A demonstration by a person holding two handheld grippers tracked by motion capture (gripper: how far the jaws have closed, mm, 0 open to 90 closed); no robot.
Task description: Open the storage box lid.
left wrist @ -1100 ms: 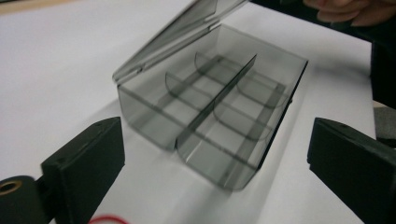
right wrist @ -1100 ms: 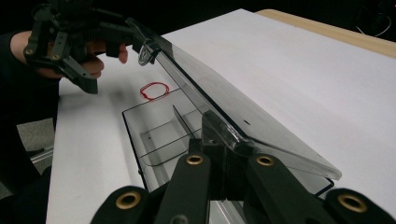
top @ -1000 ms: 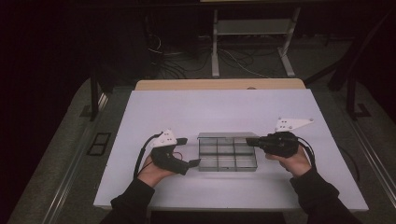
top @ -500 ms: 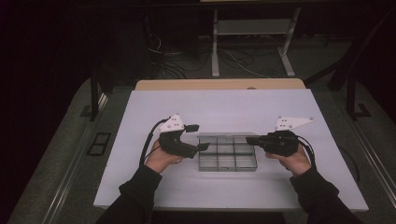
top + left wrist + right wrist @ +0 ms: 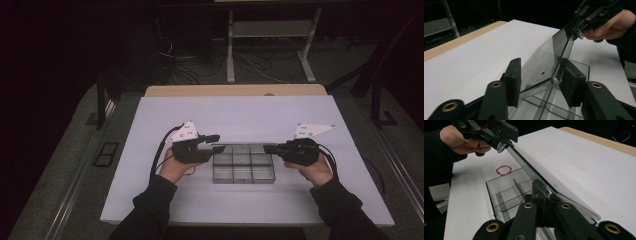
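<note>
A clear plastic compartment box (image 5: 243, 179) sits mid-table with its clear lid (image 5: 242, 145) swung up. My right gripper (image 5: 267, 148) is shut on the lid's right corner (image 5: 541, 188). My left gripper (image 5: 217, 142) is at the lid's left corner. In the left gripper view its jaws (image 5: 540, 72) have just been closing. The lid (image 5: 544, 62) stands between them, with its rim against one pad (image 5: 570, 82). I see no firm pinch from both pads. The box's compartments (image 5: 506, 192) look empty where I can see them.
A red rubber band (image 5: 503, 170) lies on the white tabletop (image 5: 250, 115) beside the box's left end. A wooden strip (image 5: 235, 90) edges the table's far side. Beyond it, in the dark, are a metal stand (image 5: 270, 30) and floor cables.
My left hand has moved up and right from beside the box's near-left corner to the lid's left end. Its jaws have narrowed around the lid. The right hand has not moved.
</note>
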